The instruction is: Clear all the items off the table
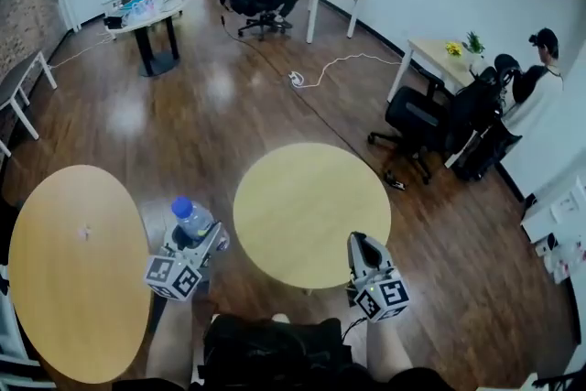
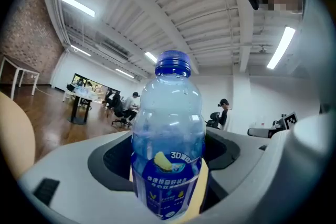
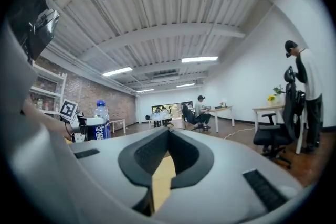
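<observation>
**Bottle off the table, stowing left**

Head view: the left gripper [image 1: 189,243] holds the water bottle [image 1: 192,217] upright, off the edge of the middle round table [image 1: 311,224], whose top looks bare.

Left gripper view: the jaws clamp the bottle's labelled body.

Right gripper view: the right gripper [image 3: 168,130] is closed, empty.

Likely only putting the bottle away remains.

Bottle [image 1: 194,219]: clear plastic, blue cap screwed on, blue label. Upright, clamped between the left gripper's [image 1: 195,239] jaws, just left of the round table [image 1: 311,215].
</observation>
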A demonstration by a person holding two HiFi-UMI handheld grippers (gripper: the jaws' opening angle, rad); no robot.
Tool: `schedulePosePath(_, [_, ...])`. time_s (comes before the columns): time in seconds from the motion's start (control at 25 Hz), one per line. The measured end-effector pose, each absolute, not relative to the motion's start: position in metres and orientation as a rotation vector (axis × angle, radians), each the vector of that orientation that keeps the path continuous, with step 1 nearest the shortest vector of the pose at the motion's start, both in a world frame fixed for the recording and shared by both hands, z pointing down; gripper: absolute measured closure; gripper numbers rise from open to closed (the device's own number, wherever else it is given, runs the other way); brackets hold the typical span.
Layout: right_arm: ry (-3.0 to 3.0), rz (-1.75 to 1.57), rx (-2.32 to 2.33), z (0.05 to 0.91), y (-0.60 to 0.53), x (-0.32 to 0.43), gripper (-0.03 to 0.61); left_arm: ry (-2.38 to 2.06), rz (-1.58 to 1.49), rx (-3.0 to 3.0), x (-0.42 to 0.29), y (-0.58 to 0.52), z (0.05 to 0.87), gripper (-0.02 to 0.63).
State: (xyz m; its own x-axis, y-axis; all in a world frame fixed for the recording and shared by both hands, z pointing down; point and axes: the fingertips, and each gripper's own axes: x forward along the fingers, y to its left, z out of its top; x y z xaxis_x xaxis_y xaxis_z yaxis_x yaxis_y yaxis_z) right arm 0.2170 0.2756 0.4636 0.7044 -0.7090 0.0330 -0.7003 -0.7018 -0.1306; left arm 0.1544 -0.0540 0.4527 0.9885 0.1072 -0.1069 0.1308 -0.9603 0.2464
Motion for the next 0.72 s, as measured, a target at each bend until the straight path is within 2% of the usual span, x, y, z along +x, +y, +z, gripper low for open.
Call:
schedulePosePath(0.32, [0.822, -0.212, -2.822, 0.504, 0.352, 0.226, 0.575, 0.515, 0.044, 2.865, 0.244, 0.027, 0.485, 0.244])
schedulePosePath(0.72, [0.775, -0.341, -2.811, 0.531, 0.322, 0.277, 0.575, 0.578, 0.185, 2.791, 0.335, 0.027, 0.527, 0.242])
